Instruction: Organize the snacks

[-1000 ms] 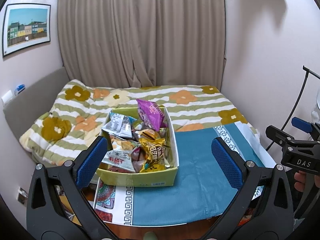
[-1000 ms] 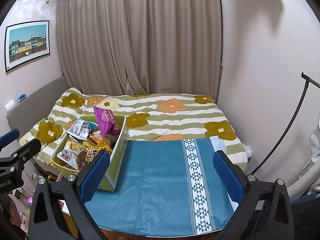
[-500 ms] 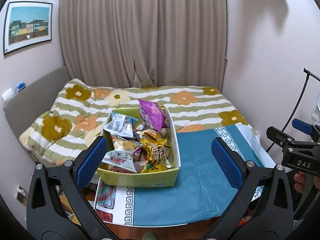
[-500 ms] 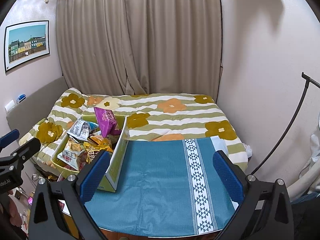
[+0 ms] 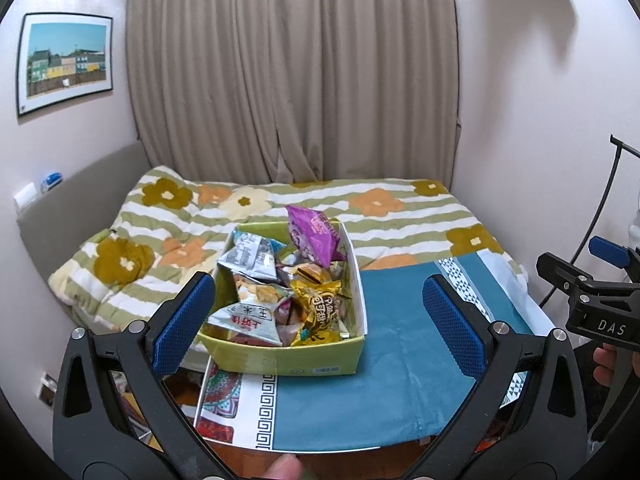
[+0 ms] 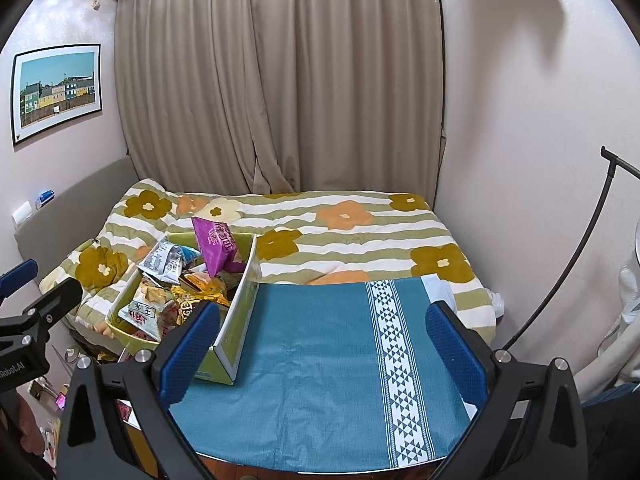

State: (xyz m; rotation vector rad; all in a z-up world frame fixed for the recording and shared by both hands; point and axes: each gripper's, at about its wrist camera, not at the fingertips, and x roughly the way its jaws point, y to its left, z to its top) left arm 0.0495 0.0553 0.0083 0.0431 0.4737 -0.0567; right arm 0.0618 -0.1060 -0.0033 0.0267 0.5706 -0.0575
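A yellow-green cardboard box [image 5: 320, 362] [image 6: 240, 328] stands on the left part of a teal cloth [image 5: 380, 380] [image 6: 320, 360] over a small table. Several snack packets fill it: a purple bag [image 5: 314, 240] [image 6: 218, 248] upright at the far end, a silver packet [image 5: 250, 258], a gold packet [image 5: 322, 308] and a white packet with red print [image 5: 246, 322]. My left gripper [image 5: 316, 320] is open, hovering near the box's front end, nothing between its fingers. My right gripper [image 6: 320, 340] is open above the bare teal cloth, right of the box.
A bed with a striped floral quilt [image 6: 352, 232] lies behind the table, beige curtains [image 6: 280, 80] at its far side. A black lamp stand [image 6: 568, 264] leans by the right wall. A framed picture [image 5: 66, 62] hangs on the left wall.
The left wrist view has drifted slightly, so the box sits a bit further right and nearer. The right gripper has barely moved. Both stay open.
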